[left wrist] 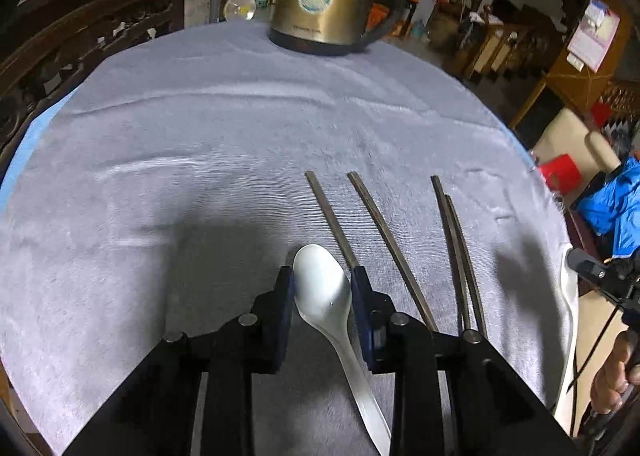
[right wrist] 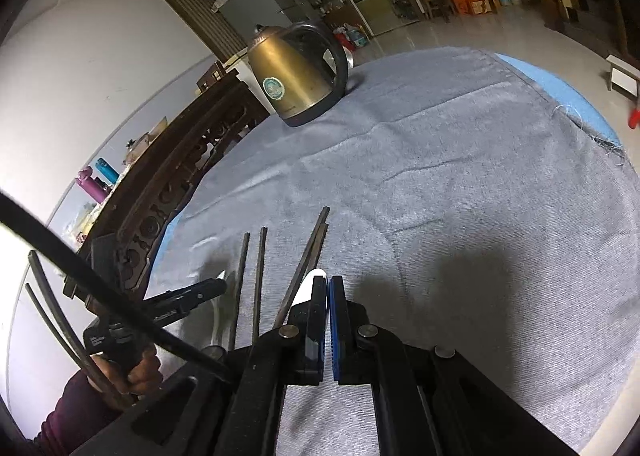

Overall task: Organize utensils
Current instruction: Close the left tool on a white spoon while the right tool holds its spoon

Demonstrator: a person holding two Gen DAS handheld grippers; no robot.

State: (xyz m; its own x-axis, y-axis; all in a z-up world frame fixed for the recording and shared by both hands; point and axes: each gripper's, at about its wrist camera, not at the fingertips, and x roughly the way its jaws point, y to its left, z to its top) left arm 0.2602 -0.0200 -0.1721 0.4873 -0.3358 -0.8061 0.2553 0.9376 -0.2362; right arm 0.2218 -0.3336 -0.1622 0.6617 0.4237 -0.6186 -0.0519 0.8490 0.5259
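Observation:
A white spoon lies on the grey cloth, bowl up. My left gripper has its blue pads against both sides of that bowl. To its right lie dark chopsticks: one single, another single and a touching pair. A second white spoon rests at the cloth's right edge, under my right gripper. In the right wrist view my right gripper is shut with nothing between its pads, and that spoon's tip shows just left of it. The left gripper shows at the left.
A brass kettle stands at the far edge of the round table. A carved dark wooden piece runs along the table's left side. The cloth ends close on the right, where a hand holds the other tool.

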